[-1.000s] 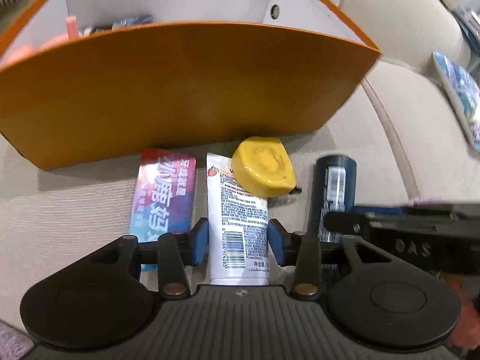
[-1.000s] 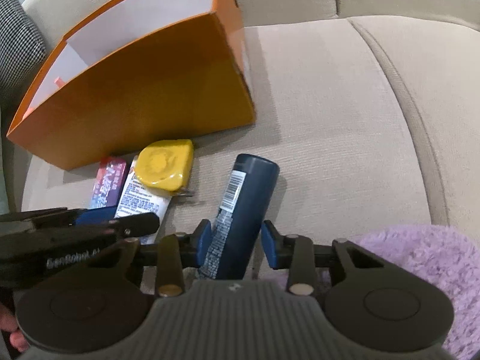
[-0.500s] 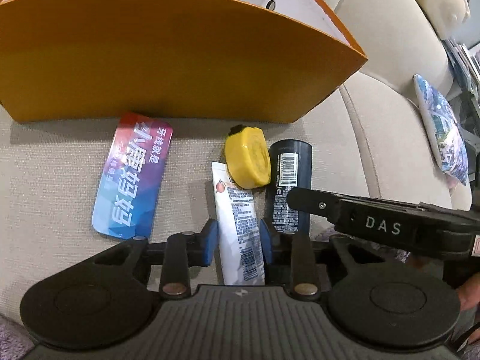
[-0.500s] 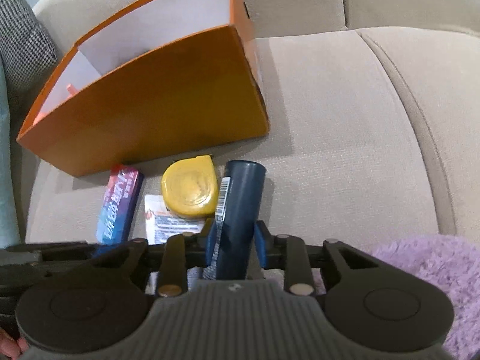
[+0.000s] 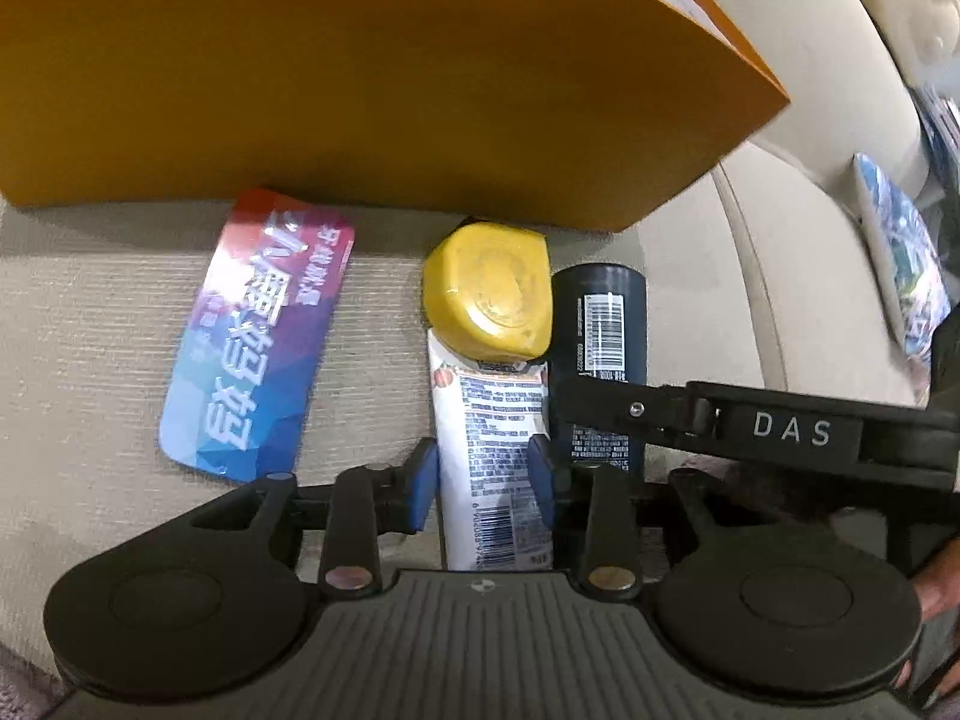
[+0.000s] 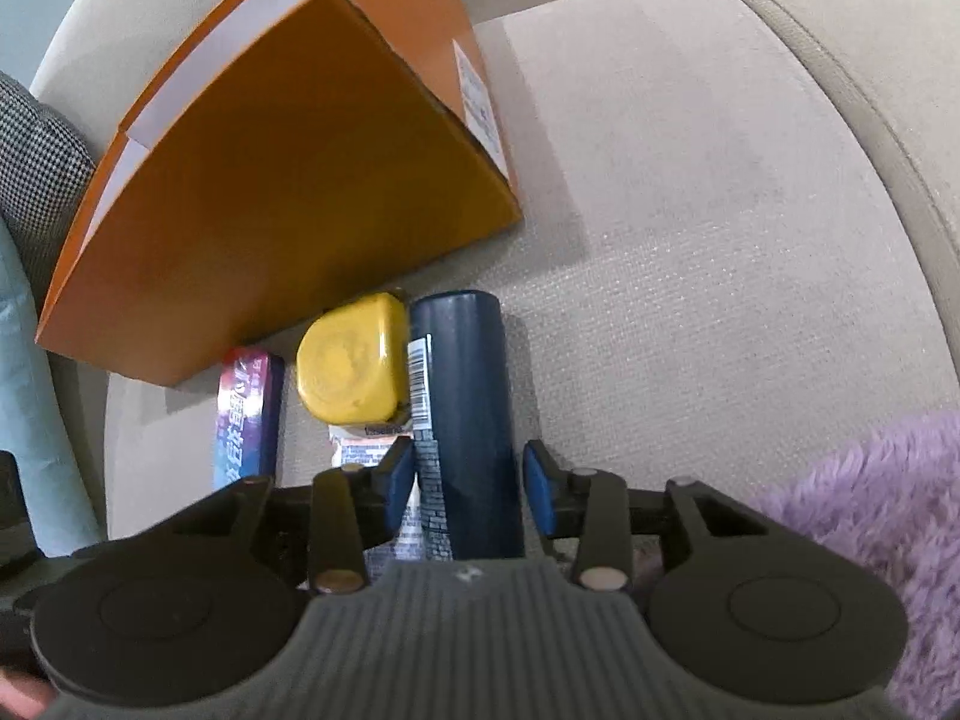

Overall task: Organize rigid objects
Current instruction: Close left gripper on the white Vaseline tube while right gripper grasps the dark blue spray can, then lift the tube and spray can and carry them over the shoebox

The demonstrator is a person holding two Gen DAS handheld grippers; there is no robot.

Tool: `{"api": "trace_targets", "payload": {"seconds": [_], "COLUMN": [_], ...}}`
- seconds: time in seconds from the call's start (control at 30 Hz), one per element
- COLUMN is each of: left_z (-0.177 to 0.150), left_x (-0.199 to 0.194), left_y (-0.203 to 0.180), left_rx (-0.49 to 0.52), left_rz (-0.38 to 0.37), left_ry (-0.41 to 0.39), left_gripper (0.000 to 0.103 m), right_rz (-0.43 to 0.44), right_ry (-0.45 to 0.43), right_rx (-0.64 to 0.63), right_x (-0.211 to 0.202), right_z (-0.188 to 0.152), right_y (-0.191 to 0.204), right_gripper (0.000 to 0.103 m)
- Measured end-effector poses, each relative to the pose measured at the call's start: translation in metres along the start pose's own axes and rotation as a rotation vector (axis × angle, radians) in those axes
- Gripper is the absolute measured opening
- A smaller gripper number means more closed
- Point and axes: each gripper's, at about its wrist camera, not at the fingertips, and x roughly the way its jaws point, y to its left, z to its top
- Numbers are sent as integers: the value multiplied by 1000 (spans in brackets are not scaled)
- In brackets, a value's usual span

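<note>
Both tools just eased back open, left tool (image 5: pixel 483 483) loosely straddling the white tube (image 5: pixel 492 456) and right tool (image 6: pixel 468 486) the dark can (image 6: pixel 465 414), so both rest unheld on the sofa (image 6: pixel 690 240).

Beige sofa (image 6: pixel 690 252), seam between cushions; houndstooth pillow (image 6: pixel 36 174) at its left end, purple fluffy throw (image 6: pixel 870 510) right.

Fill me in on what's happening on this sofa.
A person works two handheld claws over items lying on the sofa cushion in front of an orange box. The left claw straddles a white tube; the right claw straddles a dark blue bottle. Both claws' jaws have just been opening, pads off the items. A yellow tape measure and colourful packet lie alongside.
</note>
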Motion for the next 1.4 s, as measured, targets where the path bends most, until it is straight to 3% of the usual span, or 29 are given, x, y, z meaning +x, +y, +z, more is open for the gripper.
{"api": "trace_targets", "payload": {"seconds": [0.03, 0.1, 0.27, 0.37, 0.47, 0.6, 0.73, 1.17, 1.4], "left_z": [-1, -4, -10, -10, -12, -17, -21, -18, 11], "left_x": [2, 4, -4, -21, -27, -18, -15, -82, -127], "left_y": [-1, -6, -3, 9, 9, 10, 9, 29, 20], "left_rx": [1, 33, 17, -18, -43, -31, -42, -27, -9], "left_rz": [-1, 13, -10, -50, -96, -77, -81, -116, -136], "left_ry": [-3, -16, -32, -28, -29, 16, 5, -178, -298], "left_gripper": [51, 52, 46, 27, 26, 26, 24, 22, 22], "right_rz": [1, -2, -4, -7, -8, -6, 1, 3, 55], "right_ry": [-1, 7, 10, 7, 12, 22, 13, -109, -200], "right_rx": [1, 15, 30, 15, 6, -18, -3, -91, -198], "right_x": [-1, -6, -12, -11, -14, -14, -14, -58, -108], "right_z": [-1, -1, -1, -3, -4, -6, -7, -9, 5], "right_y": [0, -2, -7, -4, -6, -3, -4, 10, 42], "right_gripper": [38, 37, 35, 35, 36, 35, 35, 34, 34]}}
